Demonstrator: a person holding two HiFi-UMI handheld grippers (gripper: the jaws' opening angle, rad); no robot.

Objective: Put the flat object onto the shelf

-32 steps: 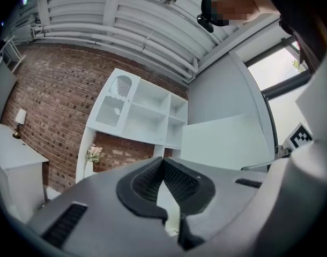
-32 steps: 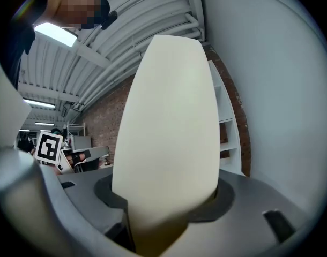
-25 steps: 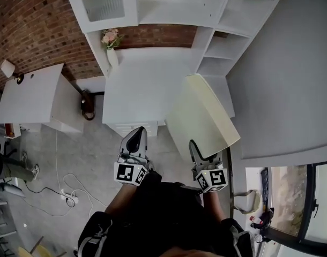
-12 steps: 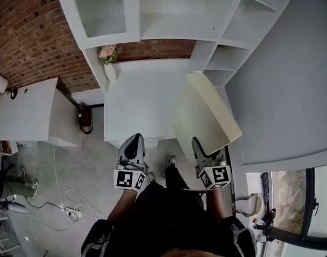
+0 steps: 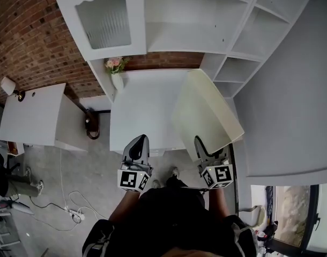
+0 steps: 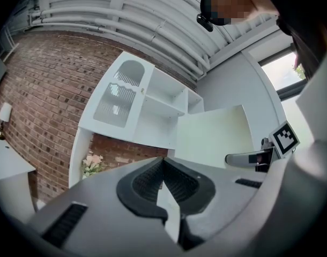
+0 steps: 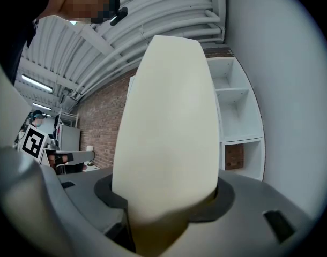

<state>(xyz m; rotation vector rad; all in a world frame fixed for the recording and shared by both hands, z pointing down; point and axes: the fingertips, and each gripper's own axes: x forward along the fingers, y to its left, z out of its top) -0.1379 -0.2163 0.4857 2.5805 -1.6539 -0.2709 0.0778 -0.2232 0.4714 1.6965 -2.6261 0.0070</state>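
The cream board (image 5: 206, 114) is clamped at its near edge between the jaws of the right gripper (image 5: 205, 148), which are kept apart by the thickness of the board. The board is held tilted in the air, above the right part of the white desk top (image 5: 145, 111) and in front of the white shelf unit (image 5: 195, 33); it is not yet set on a shelf. The left gripper (image 5: 138, 143) is carried beside the right one, over the front edge of the desk. Its jaws are closed together at the tips, and nothing is held between them. A vase of flowers (image 5: 116, 71) is located at the back left corner of the desk, against the brick wall (image 5: 29, 36).
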